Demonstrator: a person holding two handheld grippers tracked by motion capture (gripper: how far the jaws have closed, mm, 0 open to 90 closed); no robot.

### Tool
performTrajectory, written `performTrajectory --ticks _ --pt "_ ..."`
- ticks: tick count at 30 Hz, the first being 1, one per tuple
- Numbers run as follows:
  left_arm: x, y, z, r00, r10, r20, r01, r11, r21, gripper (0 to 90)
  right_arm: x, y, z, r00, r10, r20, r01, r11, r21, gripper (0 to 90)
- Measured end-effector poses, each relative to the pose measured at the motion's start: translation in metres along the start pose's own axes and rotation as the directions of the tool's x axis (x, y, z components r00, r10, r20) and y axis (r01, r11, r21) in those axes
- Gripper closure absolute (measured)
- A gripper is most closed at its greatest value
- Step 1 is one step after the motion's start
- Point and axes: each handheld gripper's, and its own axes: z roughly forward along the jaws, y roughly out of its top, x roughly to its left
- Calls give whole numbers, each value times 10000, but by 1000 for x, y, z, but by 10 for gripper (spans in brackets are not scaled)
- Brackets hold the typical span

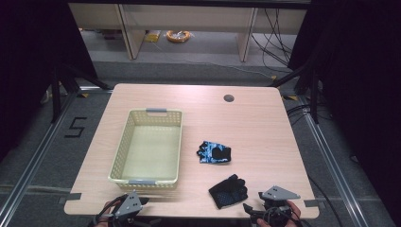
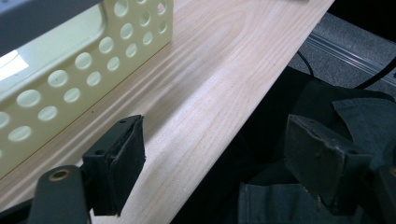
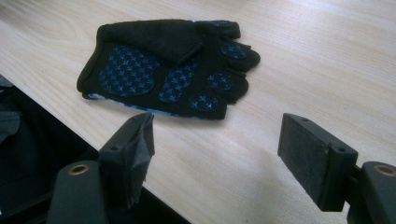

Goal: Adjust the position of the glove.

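Two fingerless gloves lie on the wooden table (image 1: 255,123). One, black with blue dots on its palm (image 1: 228,190) (image 3: 168,67), lies near the front edge. The other, blue-patterned (image 1: 214,152), lies at the middle. A pale yellow perforated basket (image 1: 122,151) (image 2: 70,70) stands empty at the left. My right gripper (image 1: 251,208) (image 3: 217,147) is held open at the front edge, just right of the black glove, nothing between its jaws. My left gripper (image 1: 140,205) (image 2: 215,163) is held open over the front edge, below the basket's near wall, holding nothing.
A round cable hole (image 1: 229,98) sits at the table's far right. Beyond the table stand wooden furniture legs, loose cables and an orange coil (image 1: 178,35) on the floor. Metal rails run along both sides of the table.
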Motion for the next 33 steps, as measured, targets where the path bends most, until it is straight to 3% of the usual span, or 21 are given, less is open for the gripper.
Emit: performTrajectory --ticks 3,5,7,9,11,12,14,15,16,18,19,20,22,24,25,29,30,31,33 --pt "-2 1 1 10000 -57 37 58 9999 -92 204 0 0 0 10000 -33 -55 33 10000 -28 282" --pt "-4 2 3 9999 58 135 -58 10000 -1 206 -2 0 1 9995 -306 -63 305 9994 -171 283" --pt "-9 5 5 9997 -59 236 63 9998 -198 222 0 1 1 9999 -21 -161 21 10000 -43 297" --pt "-13 7 8 9991 -81 413 93 9996 -279 227 -2 2 2 9995 -293 -115 290 9993 -225 299" --pt "-16 9 9 9987 38 508 -14 9989 -467 232 -1 3 0 9998 -131 -157 129 9998 -134 305" --pt "-16 10 10 9989 80 452 -66 9995 -319 232 -1 3 0 9998 -131 -157 129 9998 -134 305" --pt "-21 13 15 9984 -61 554 84 9991 -411 235 -2 4 -1 9995 -302 -9 302 9991 -290 307" --pt "-26 16 19 9975 -87 700 113 9993 -370 235 -1 5 -3 9999 49 -111 -51 9997 -229 316" --pt "-27 18 22 9969 97 785 -74 9995 -296 235 -5 5 -2 9991 -425 -44 423 9984 -380 317" --pt "-29 20 25 9968 66 796 -46 9997 -252 235 -3 6 -3 9999 -88 -123 84 9995 -292 326" --pt "-32 23 29 9961 44 879 -20 9996 -277 235 -3 6 -3 9999 -88 -123 84 9995 -292 326" --pt "-34 28 34 9951 244 959 -223 9995 -231 238 -5 7 -3 9992 -383 -99 378 9983 -432 330" --pt "-36 32 36 9949 311 957 -293 9994 -196 239 -6 7 -3 9992 -388 -96 384 9983 -443 332" --pt "-39 41 43 9941 374 1020 -330 9985 -443 247 -4 8 -4 9998 -99 -148 94 9995 -300 342" --pt "-39 41 43 9941 374 1020 -330 9985 -443 250 -7 9 -3 9989 -437 -152 431 9984 -378 352" --pt "-42 53 53 9939 555 955 -517 9978 -419 260 -7 9 -1 9984 -514 -244 505 9981 -351 383" --pt "-44 57 55 9927 646 1016 -596 9969 -523 268 -7 10 -2 9985 -468 -301 459 9985 -284 414" --pt "-48 65 59 9909 784 1096 -724 9957 -577 296 -9 12 0 9969 -728 -297 713 9962 -510 461" --pt "-50 70 60 9898 963 1048 -907 9943 -566 305 -8 14 -1 9973 -633 -363 614 9967 -528 492"
